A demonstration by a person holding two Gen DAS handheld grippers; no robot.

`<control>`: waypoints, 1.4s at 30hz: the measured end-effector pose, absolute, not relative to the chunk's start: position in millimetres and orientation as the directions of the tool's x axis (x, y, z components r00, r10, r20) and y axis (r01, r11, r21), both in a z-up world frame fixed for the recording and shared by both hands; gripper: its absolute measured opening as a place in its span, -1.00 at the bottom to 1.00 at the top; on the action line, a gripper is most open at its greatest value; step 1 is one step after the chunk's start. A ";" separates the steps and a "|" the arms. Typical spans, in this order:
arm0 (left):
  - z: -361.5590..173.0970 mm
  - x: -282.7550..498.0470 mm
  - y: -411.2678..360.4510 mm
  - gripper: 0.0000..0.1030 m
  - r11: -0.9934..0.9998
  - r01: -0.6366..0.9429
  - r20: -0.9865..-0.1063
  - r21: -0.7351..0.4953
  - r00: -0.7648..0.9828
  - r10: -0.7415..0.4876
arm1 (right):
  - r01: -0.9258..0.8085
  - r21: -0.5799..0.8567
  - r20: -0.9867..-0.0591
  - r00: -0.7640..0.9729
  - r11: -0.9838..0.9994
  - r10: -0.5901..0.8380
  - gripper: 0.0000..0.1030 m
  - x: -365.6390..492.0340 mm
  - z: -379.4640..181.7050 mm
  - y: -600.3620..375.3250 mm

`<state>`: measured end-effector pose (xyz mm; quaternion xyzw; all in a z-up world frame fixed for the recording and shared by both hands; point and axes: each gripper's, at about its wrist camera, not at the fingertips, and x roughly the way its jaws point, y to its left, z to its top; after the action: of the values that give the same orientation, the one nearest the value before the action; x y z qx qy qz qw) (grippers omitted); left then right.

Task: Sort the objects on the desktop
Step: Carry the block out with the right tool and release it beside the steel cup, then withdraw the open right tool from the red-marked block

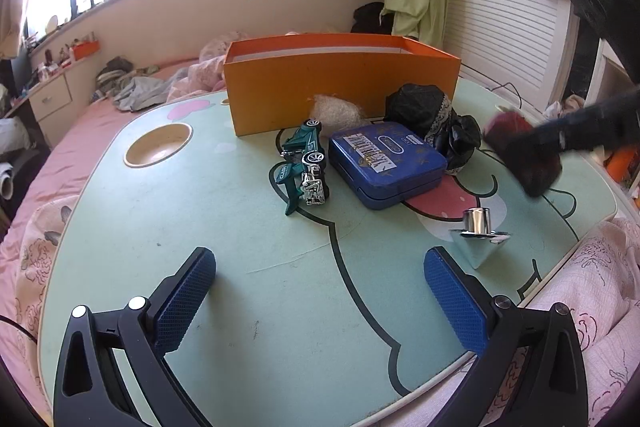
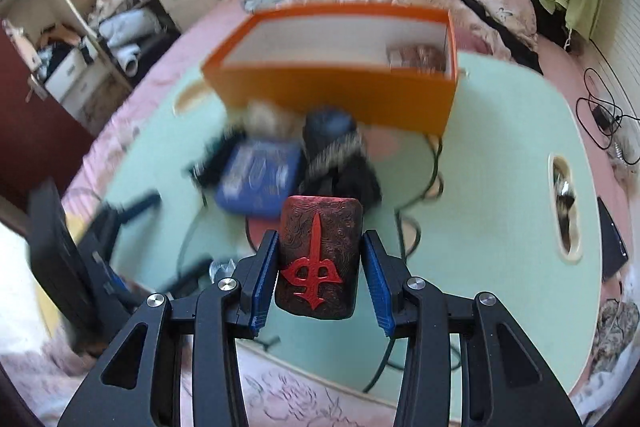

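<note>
Right gripper (image 2: 320, 269) clamps a red case (image 2: 318, 259); only its view shows something inside the box (image 2: 332, 89) at 1 o'clock. Left gripper (image 1: 320, 263) gapes wide, empty.

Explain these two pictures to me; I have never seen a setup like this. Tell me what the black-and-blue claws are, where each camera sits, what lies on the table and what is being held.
There is no robot here: a person holds one two-fingered gripper in each hand, with a wide-angle camera on each looking forward. The left view shows the left gripper, jaws apart and empty, above a green table. On it lie an orange box, a green toy car, a blue tin, black fabric and a shiny metal piece. The right view shows the right gripper shut on a dark red case, carried above the table.
</note>
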<state>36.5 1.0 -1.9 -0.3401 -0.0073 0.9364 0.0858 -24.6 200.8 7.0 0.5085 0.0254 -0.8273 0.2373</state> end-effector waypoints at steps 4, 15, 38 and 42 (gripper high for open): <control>-1.9 36.6 0.8 1.00 -0.985 -0.156 -0.635 -0.072 -0.754 0.166 | 0.451 0.169 -0.875 -0.341 -0.876 -0.345 -0.16 -22.1 -8.8 178.6; -1.9 36.9 0.8 1.00 -0.985 -0.156 -0.635 -0.072 -0.754 0.166 | 0.321 0.028 -0.738 -0.632 -0.947 -0.237 0.49 5.6 9.1 199.6; -2.5 37.1 -0.2 1.00 -0.985 -0.155 -0.636 -0.072 -0.753 0.165 | 0.404 0.012 -0.808 -0.535 -0.915 -0.247 0.99 18.6 -33.5 204.5; -2.6 37.0 -0.1 1.00 -0.985 -0.155 -0.636 -0.072 -0.754 0.165 | 0.404 0.012 -0.809 -0.534 -0.915 -0.246 0.99 17.2 -33.3 203.3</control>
<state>37.0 -0.1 -2.6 -0.3404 -0.0075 0.9363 0.0855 17.2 203.3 -33.3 0.4449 0.0887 -0.8714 0.1867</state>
